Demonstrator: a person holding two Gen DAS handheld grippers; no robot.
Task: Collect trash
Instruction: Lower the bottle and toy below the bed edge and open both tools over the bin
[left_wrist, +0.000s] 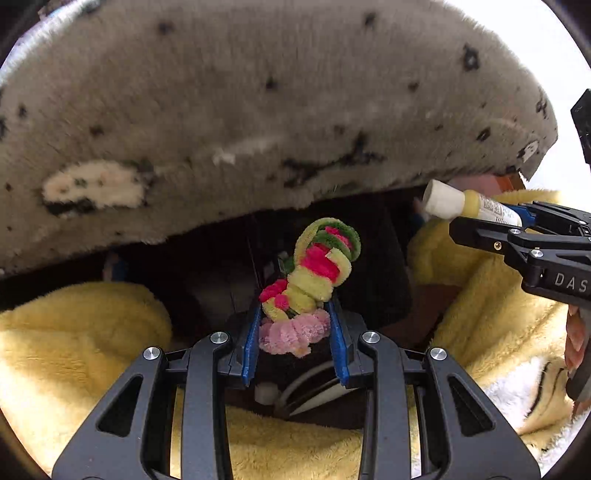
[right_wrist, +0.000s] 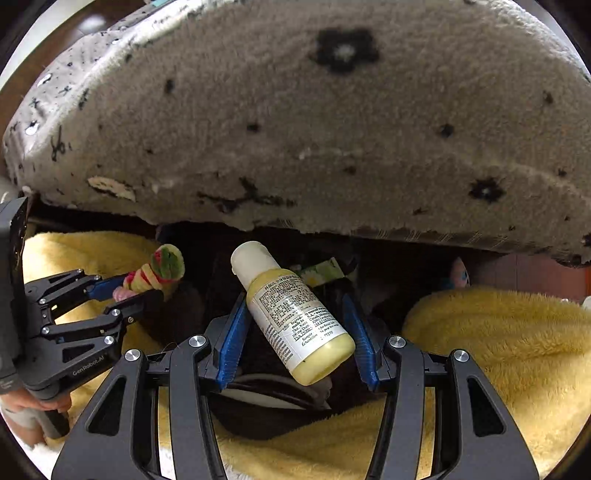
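Note:
My left gripper (left_wrist: 295, 314) is shut on a fuzzy pipe-cleaner bundle (left_wrist: 314, 273) of green, yellow, red and pink coils, held up over a dark gap. It also shows in the right wrist view (right_wrist: 157, 271), at the left, in the left gripper (right_wrist: 146, 288). My right gripper (right_wrist: 299, 317) is shut on a small yellow bottle (right_wrist: 295, 314) with a white cap and printed label, tilted with the cap up-left. In the left wrist view the bottle (left_wrist: 469, 205) and the right gripper (left_wrist: 495, 221) show at the right edge.
A grey furry cushion with black flower marks (left_wrist: 258, 110) overhangs the scene, also in the right wrist view (right_wrist: 332, 129). A yellow fleece blanket (left_wrist: 74, 350) lies on both sides and below. In the dark gap lie white curved objects (left_wrist: 317, 387) and a small printed packet (right_wrist: 321, 271).

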